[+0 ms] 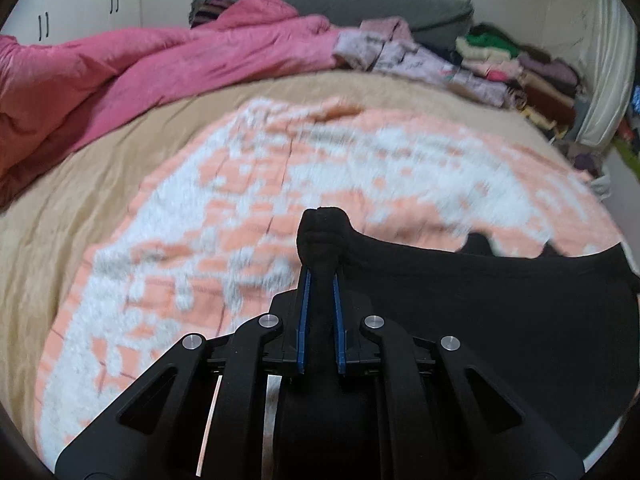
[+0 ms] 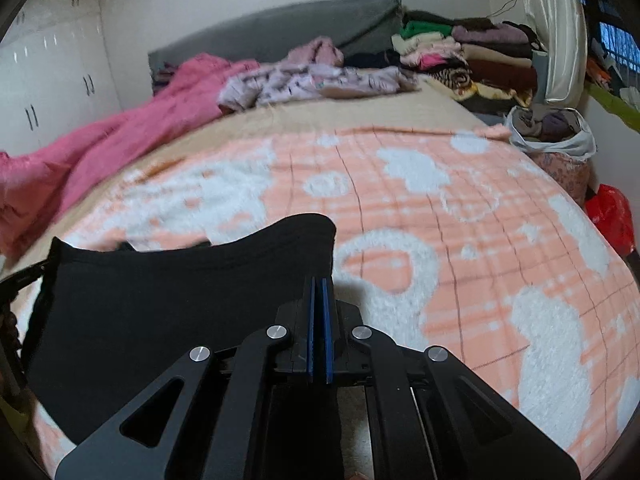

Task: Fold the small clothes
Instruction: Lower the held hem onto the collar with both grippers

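The left gripper (image 1: 320,276) and right gripper (image 2: 320,292) each pinch a corner of the small black cloth garment (image 2: 160,288), stretching it flat for folding.

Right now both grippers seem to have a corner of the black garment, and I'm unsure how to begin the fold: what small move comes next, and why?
Probably lift both corners together and carry them forward. The left gripper and right gripper are each shut on the black garment, which spans between them over the peach blanket.
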{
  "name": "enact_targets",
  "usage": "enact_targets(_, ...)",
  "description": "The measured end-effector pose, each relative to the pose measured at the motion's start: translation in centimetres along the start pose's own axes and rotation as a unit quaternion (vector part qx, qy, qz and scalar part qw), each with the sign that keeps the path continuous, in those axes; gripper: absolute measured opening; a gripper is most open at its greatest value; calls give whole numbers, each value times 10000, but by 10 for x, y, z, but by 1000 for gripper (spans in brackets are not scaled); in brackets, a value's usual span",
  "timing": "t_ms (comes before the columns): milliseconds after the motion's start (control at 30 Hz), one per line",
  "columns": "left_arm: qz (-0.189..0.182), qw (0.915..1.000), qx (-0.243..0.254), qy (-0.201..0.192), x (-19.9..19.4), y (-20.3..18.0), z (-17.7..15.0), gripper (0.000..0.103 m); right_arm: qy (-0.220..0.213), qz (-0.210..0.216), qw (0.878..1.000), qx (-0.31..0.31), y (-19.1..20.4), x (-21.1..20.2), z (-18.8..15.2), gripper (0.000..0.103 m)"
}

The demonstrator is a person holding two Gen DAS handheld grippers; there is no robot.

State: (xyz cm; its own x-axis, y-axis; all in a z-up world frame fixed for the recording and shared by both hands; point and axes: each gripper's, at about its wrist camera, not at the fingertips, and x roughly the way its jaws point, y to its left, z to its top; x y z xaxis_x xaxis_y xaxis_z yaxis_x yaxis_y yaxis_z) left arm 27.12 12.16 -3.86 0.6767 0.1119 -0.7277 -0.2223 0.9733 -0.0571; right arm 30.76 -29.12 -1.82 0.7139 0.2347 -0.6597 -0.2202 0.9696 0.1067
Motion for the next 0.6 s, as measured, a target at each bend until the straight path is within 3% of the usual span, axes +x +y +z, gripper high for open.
enact_targets(167, 36, 10000, 8, 58, 6, 2, -7, 7, 345, -395, 9983, -271, 7, 20, -11, 3)
enact_targets(433, 119, 9998, 79, 120, 3, 0, -9, 10, 474, -506, 9971, -321, 7, 27, -16, 5)
enact_targets(600, 155, 9997, 94, 164, -1, 0, -10, 13, 469, -465, 9976, -222, 5, 23, -15, 16)
